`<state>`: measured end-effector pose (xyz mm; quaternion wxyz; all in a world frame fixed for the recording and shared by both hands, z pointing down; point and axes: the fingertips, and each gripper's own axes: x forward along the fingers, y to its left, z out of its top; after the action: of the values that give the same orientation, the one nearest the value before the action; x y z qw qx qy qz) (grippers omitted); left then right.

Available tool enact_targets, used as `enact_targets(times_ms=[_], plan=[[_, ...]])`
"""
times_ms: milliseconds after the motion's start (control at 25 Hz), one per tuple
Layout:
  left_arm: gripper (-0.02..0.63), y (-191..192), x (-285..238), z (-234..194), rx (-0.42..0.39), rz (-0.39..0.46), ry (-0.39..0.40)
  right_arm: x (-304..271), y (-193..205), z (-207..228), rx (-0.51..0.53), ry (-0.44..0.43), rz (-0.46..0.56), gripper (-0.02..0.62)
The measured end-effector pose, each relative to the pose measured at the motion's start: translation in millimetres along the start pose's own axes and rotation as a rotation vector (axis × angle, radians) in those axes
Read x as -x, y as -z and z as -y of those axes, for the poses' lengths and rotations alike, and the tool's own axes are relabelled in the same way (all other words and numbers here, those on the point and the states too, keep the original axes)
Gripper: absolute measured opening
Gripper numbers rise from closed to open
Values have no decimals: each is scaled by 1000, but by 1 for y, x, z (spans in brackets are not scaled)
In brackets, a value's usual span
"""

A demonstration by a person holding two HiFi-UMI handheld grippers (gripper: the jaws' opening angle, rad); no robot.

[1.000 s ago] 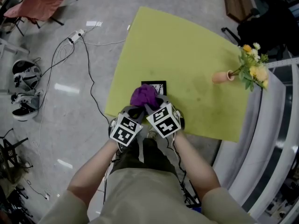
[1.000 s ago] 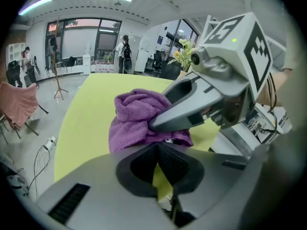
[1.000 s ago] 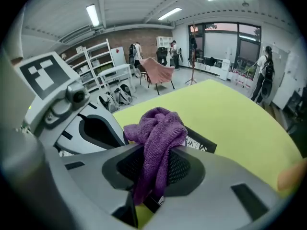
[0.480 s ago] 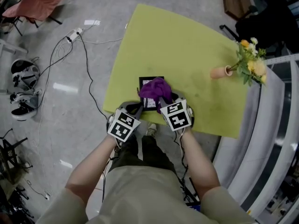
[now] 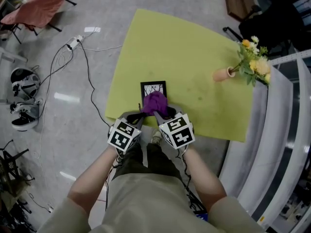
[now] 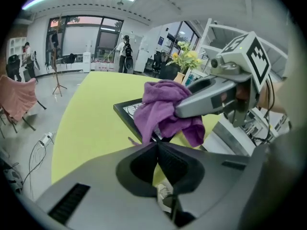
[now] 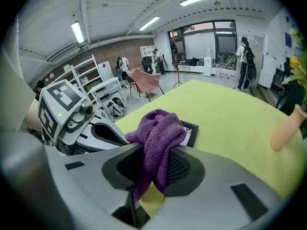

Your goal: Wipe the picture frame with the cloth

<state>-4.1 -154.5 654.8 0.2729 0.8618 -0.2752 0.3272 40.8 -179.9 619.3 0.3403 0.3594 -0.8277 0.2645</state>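
Observation:
A black picture frame (image 5: 153, 87) lies flat near the front edge of the yellow-green table (image 5: 184, 47). A bunched purple cloth (image 5: 155, 101) rests on the frame's near half, and my right gripper (image 5: 158, 111) is shut on it. In the right gripper view the cloth (image 7: 160, 128) hangs out between the jaws of the right gripper (image 7: 156, 162) and hides most of the frame (image 7: 192, 134). My left gripper (image 5: 140, 113) is shut with nothing between its jaws. In the left gripper view the left gripper (image 6: 157, 145) has its tips at the near corner of the frame (image 6: 125, 108), beside the cloth (image 6: 163, 107).
A small vase (image 5: 224, 74) lies on the table's right side with yellow flowers (image 5: 252, 64). Cables and a power strip (image 5: 75, 40) lie on the floor to the left, with headsets (image 5: 22, 79) and a pink-draped chair (image 5: 34, 6). White shelving (image 5: 286, 110) lines the right.
The right gripper swept the cloth over the frame, away and to the right, then back toward the near edge. The left gripper stayed at the frame's near corner.

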Motion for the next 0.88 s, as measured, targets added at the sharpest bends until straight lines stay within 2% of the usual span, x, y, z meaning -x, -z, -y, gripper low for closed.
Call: enact_targets(times_ms=[160,280,520,640,880], plan=[[8,5,3,6,5,24,5,-23,14,-27,-7,-44,-37,109],[8,7,-2,5,19,20,4,-36,27,-31,3,-55,-72,109],[8,8,-4,4,1,-3,9,-33,36,-18,22,-41,-84,109],[8,12,-6,5,-5,-38,-1,-24,42,-7,8,-4,-94,109],[8,22,-9,3,-20,-81,-19,1,57,26,-97,56,-83,107]])
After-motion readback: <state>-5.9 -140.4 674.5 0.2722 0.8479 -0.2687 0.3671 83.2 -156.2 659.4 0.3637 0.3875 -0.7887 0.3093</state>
